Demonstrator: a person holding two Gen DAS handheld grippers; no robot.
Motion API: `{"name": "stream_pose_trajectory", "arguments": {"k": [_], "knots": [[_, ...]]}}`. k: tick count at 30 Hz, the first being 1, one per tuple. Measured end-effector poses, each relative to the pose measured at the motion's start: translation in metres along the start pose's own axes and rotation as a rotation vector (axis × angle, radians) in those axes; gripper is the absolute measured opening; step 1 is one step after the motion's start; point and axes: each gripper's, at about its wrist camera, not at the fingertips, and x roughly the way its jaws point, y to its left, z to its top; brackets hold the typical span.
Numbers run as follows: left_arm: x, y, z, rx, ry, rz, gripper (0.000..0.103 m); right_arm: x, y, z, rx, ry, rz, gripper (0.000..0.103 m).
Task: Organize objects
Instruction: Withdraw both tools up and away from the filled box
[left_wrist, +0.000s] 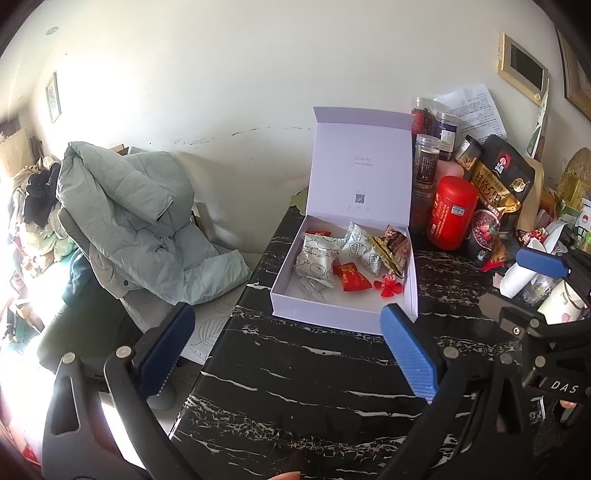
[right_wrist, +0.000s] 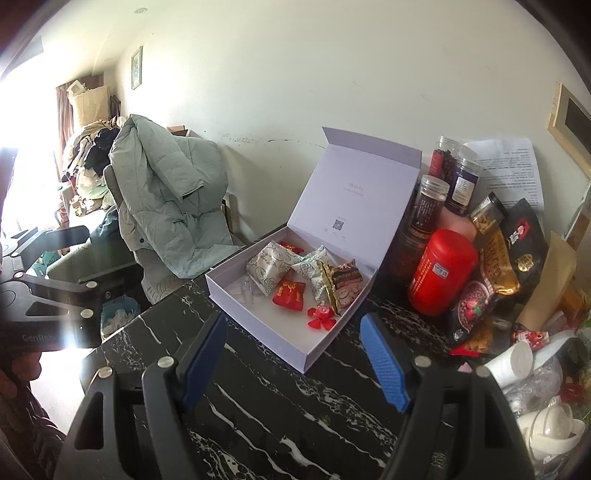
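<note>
A white box (left_wrist: 295, 308) stands open on the black marble table (left_wrist: 295, 387), its lid upright at the back. Inside lie white patterned packets (left_wrist: 314, 260), a red packet (left_wrist: 351, 277), a brown-gold packet (left_wrist: 393, 247), a red plastic flower (left_wrist: 388, 286) and a clear plastic piece (left_wrist: 314, 290). My left gripper (left_wrist: 288, 310) hangs open just in front of the box, holding nothing. In the right wrist view the box (right_wrist: 258, 325) sits ahead, and my right gripper (right_wrist: 293, 321) is open before its near corner, also holding nothing.
A red canister (left_wrist: 452, 212), jars (left_wrist: 428, 155), snack bags (left_wrist: 495, 192) and paper cups (right_wrist: 513, 360) crowd the table's right side. A pale green jacket (left_wrist: 140, 221) hangs over a chair left of the table edge. Bare marble lies between the grippers and the box.
</note>
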Motion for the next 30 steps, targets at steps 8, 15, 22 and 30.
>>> {"name": "stream_pose_trajectory", "arguments": {"k": [8, 15, 22, 30], "knots": [[-0.014, -0.006, -0.023, 0.013, 0.011, -0.022, 0.101, -0.012, 0.007, -0.023, -0.010, 0.007, 0.009, 0.076], [-0.022, -0.010, -0.039, 0.023, 0.022, -0.018, 0.101, -0.017, 0.009, -0.046, 0.022, 0.020, 0.009, 0.076], [-0.018, -0.016, -0.058, 0.045, 0.055, -0.004, 0.101, -0.012, 0.007, -0.064, 0.047, 0.047, 0.004, 0.076], [-0.015, -0.020, -0.073, 0.049, 0.076, -0.017, 0.101, -0.010, 0.010, -0.075, 0.049, 0.057, 0.004, 0.076]]}}
